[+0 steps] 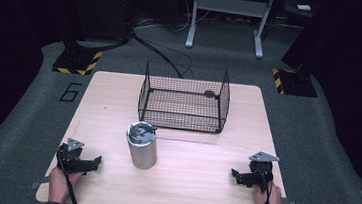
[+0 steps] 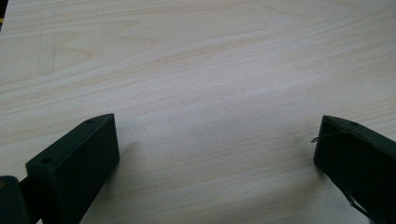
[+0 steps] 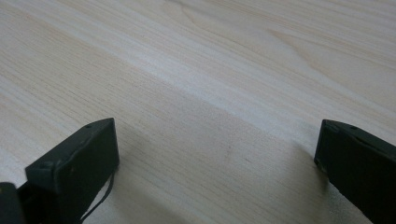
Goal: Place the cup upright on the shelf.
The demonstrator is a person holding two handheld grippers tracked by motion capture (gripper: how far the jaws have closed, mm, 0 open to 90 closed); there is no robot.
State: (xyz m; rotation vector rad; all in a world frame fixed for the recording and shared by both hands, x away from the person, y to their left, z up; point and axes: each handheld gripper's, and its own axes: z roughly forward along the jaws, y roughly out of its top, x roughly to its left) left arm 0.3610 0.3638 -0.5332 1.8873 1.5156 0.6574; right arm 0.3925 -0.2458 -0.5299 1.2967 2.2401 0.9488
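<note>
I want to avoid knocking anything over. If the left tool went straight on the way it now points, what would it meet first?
Probably the metal canister. In the high view the left tool points right across the table, roughly toward the canister's base. Its own view shows bare wood ahead between open jaws, so the line may pass just in front.

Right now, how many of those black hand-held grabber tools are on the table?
2. The left gripper sits at the table's near left corner, beside the metal canister. The right gripper sits at the near right corner. Both have their jaws spread apart over bare wood, holding nothing.
</note>
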